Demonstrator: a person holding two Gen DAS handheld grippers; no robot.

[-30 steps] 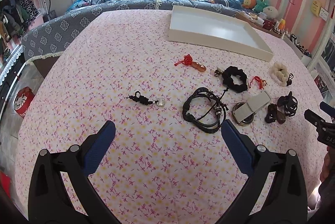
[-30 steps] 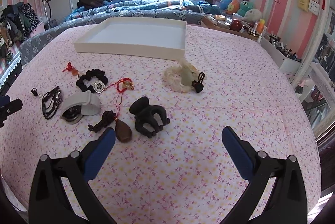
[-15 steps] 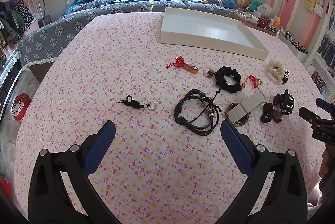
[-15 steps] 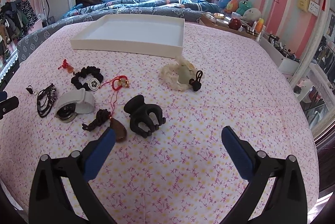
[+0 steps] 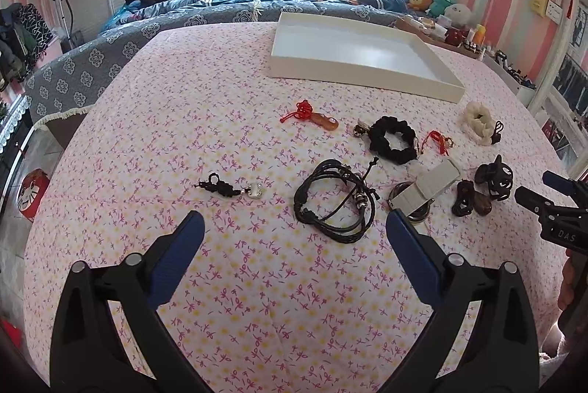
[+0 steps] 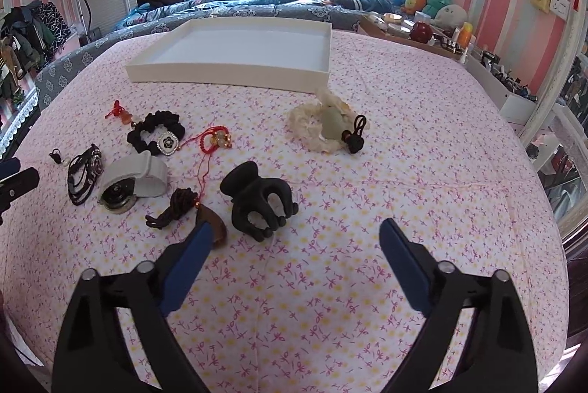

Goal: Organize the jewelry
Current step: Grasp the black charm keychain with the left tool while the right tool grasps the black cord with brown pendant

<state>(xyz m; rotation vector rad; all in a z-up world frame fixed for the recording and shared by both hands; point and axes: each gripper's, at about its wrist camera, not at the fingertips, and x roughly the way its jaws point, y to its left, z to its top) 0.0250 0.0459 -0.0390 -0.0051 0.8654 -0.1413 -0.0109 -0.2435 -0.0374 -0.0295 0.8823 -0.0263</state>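
Pink floral tablecloth (image 5: 154,121) fills both wrist views, w/ a bed in blue bedding (image 5: 228,0) behind it at top centre and pink-striped walls at the right edge. White tray (image 5: 362,82) sits empty at upper centre of the left view, upper left-centre of the right view.

Left gripper (image 5: 292,231), bottom of left view: blue fingers spread wide apart, nothing between them, hovering over bare cloth. Black cord bracelet (image 5: 332,200) lies just beyond it, centre frame; small black knot charm w/ silver bead (image 5: 229,188) to its left; red knot charm (image 5: 310,115) above. Black scrunchie (image 5: 391,139) at centre right, grey-strapped watch (image 5: 422,191) below it.

Right gripper (image 6: 294,240), bottom of right view: fingers likewise wide apart, holding nothing. Black claw hair clip (image 6: 259,200) sits just ahead of it, centre frame. Brown pendant on a dark cord (image 6: 183,209) lies beside the clip, partly hidden behind the gripper's left-frame fingertip (image 6: 200,238); contact can't be told. Cream bead bracelet w/ pale green stone (image 6: 323,128) rests near the tray's lower right corner. Red string charm (image 6: 217,137) lies between scrunchie and clip. All jewelry is on the cloth, outside the tray.
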